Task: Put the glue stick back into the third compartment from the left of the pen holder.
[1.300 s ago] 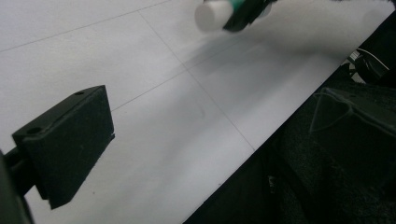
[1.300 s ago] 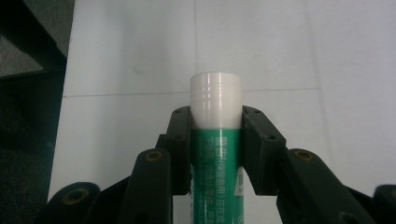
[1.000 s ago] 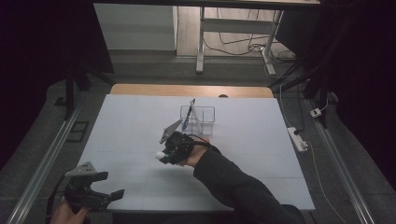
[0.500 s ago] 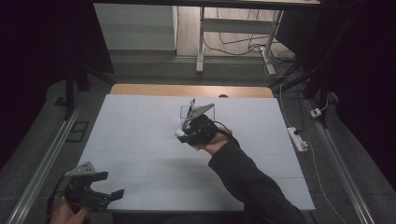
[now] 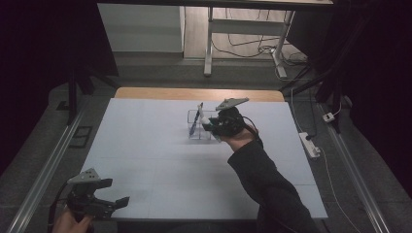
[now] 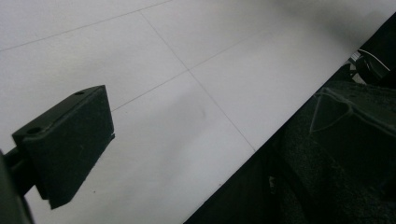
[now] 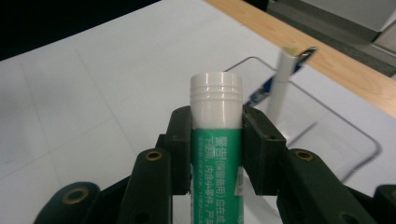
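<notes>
Desk (image 5: 160,160): white sheet with faint grid lines covers it; a wooden strip (image 5: 194,93) shows along the far edge.
Room: dark on both sides; grey floor around the desk, metal rails left and right, a white frame's legs beyond the far edge, cables on the floor, a white power strip (image 5: 309,144) on the floor to the right.
Holder (image 5: 200,127): clear, boxy, with compartments, standing on the far middle part of the desk; in the right gripper view its clear rim (image 7: 327,116) lies just beyond the tongs.
Pen (image 5: 196,118): white and blue, leaning tilted inside the holder, in its left part as seen from above; its top rises above the rim (image 7: 286,74).
Glue stick (image 7: 216,140): green label with printed characters, white ribbed cap pointing away from the camera, held just beside the holder.
Right tongs (image 5: 219,124): at the holder's right side, jaws closed tight against both sides of the glue stick (image 7: 216,133); a dark sleeve (image 5: 262,179) reaches in from the bottom.
Left tongs (image 5: 104,206): low at the desk's near left corner, gripped by a hand (image 5: 68,224); jaws spread apart, nothing between them; one black pad (image 6: 65,140) hangs over bare white sheet near the desk's edge.
</notes>
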`<action>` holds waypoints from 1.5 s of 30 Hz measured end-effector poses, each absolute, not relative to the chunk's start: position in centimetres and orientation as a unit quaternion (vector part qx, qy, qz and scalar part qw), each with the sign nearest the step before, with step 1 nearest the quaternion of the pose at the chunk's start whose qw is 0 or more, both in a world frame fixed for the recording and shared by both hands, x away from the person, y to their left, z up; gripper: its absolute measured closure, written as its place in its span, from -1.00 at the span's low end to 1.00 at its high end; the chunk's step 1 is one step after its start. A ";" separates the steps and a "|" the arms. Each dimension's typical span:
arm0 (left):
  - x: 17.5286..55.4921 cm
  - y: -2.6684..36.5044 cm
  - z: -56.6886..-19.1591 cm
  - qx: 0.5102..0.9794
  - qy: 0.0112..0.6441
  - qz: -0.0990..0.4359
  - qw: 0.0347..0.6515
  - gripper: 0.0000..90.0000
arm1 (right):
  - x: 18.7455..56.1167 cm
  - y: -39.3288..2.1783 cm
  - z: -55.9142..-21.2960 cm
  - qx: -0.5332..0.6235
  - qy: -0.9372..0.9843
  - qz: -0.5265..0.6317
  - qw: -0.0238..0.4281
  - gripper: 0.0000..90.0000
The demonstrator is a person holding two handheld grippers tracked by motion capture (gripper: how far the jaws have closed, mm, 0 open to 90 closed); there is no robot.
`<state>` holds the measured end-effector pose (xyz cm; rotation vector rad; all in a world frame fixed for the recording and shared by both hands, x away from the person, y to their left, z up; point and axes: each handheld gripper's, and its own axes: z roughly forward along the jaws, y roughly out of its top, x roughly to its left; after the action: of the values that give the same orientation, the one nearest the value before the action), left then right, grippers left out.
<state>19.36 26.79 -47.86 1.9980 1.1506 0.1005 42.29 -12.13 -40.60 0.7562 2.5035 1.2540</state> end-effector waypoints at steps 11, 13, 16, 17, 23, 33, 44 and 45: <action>19.4 26.8 -47.9 0.792 0.456 0.039 0.404 -1.00 | 43.9 -13.8 -40.7 0.298 0.828 0.451 0.147 0.46; 19.4 26.8 -47.9 0.792 0.456 0.039 0.404 -1.00 | 44.2 -13.8 -40.7 0.302 0.824 0.455 0.148 0.46; 19.4 26.8 -47.9 0.792 0.457 0.039 0.404 -1.00 | 44.7 -13.6 -40.8 0.307 0.819 0.460 0.152 0.46; 19.4 26.8 -47.9 0.792 0.457 0.038 0.404 -1.00 | 44.9 -13.6 -40.9 0.309 0.817 0.463 0.153 0.46; 19.4 26.8 -47.9 0.792 0.457 0.038 0.403 -1.00 | 45.9 -13.3 -41.4 0.317 0.806 0.471 0.166 0.46; 19.4 26.8 -47.9 0.792 0.457 0.037 0.403 -1.00 | 47.9 -12.4 -42.3 0.336 0.785 0.489 0.178 0.46; 19.4 26.8 -47.9 0.793 0.456 0.037 0.403 -1.00 | 49.3 -11.9 -44.3 0.340 0.780 0.489 0.194 0.45; 19.4 26.8 -47.9 0.793 0.456 0.037 0.403 -1.00 | 49.4 -11.9 -44.4 0.340 0.779 0.489 0.195 0.45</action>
<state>19.44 26.79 -47.90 2.0027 1.1514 0.0930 49.39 -11.89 -44.45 0.9536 2.1847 1.3696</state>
